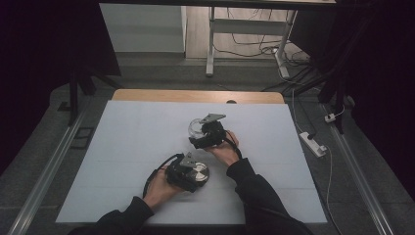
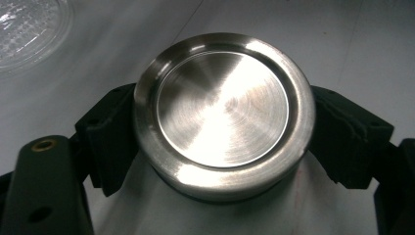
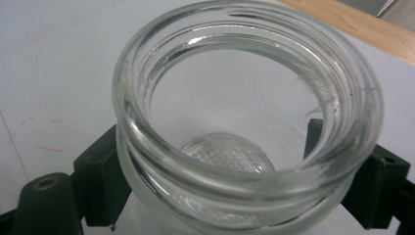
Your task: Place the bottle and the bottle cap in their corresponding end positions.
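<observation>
the round brushed-steel lid (image 2: 223, 116) sits clamped between your left gripper (image 1: 192, 177)'s two black jaws, pads pressed on its rim at either side. the clear open-mouthed glass jar (image 3: 244, 122) is gripped below its rim by your right gripper (image 1: 199, 133)'s jaws, near the lid, over the white table mat (image 1: 132, 147).

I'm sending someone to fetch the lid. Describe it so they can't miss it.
On the white table sheet, look at the near middle, by the left gripper. Its jaws clamp a round metal lid. It is shiny brushed steel with a raised rim, unlike the clear glass jar in the right gripper.
</observation>
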